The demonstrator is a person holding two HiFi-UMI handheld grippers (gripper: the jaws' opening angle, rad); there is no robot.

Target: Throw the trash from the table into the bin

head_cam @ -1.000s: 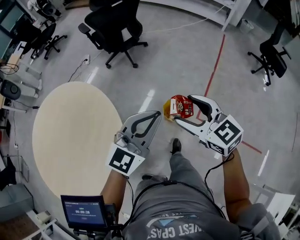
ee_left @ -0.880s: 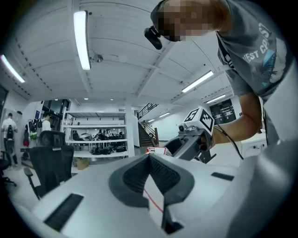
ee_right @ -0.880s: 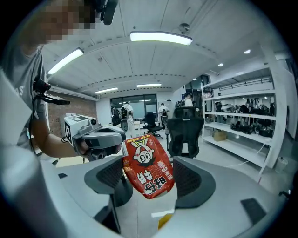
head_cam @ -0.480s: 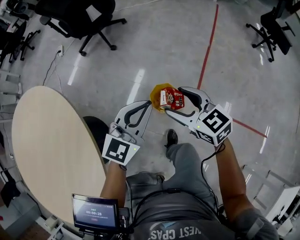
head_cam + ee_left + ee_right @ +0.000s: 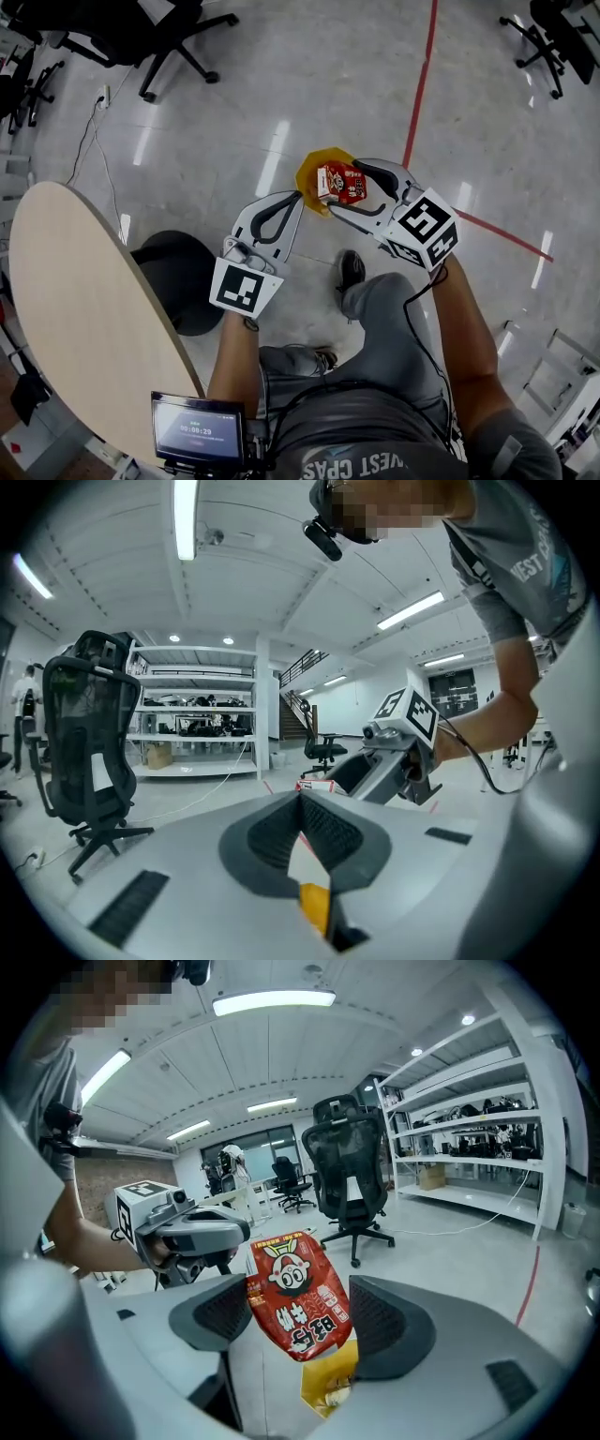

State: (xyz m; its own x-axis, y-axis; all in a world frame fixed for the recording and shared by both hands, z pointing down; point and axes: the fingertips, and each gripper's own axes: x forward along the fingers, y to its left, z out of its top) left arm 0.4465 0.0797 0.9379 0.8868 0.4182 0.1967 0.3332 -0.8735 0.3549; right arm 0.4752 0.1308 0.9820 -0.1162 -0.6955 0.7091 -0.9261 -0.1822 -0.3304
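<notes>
My right gripper (image 5: 343,187) is shut on a red snack packet (image 5: 341,184) with a crumpled yellow wrapper (image 5: 314,173) behind it, held above the floor. The right gripper view shows the red packet (image 5: 298,1307) upright between the pads of the gripper (image 5: 300,1312), with the yellow wrapper (image 5: 328,1382) hanging below. My left gripper (image 5: 296,199) is just left of it, shut with nothing in it; its pads meet in the left gripper view (image 5: 300,803). A black round bin (image 5: 176,281) stands on the floor by the beige round table (image 5: 75,319), below and left of the left gripper.
Black office chairs (image 5: 159,28) stand at the top left, another (image 5: 553,28) at the top right. A red tape line (image 5: 422,75) and a cable (image 5: 94,141) run over the grey floor. A small screen (image 5: 197,431) hangs at the person's waist.
The view has swung: the table slid to the left edge and the black bin came into sight beside it. Both grippers moved up and left together, the right one still holding the packet.
</notes>
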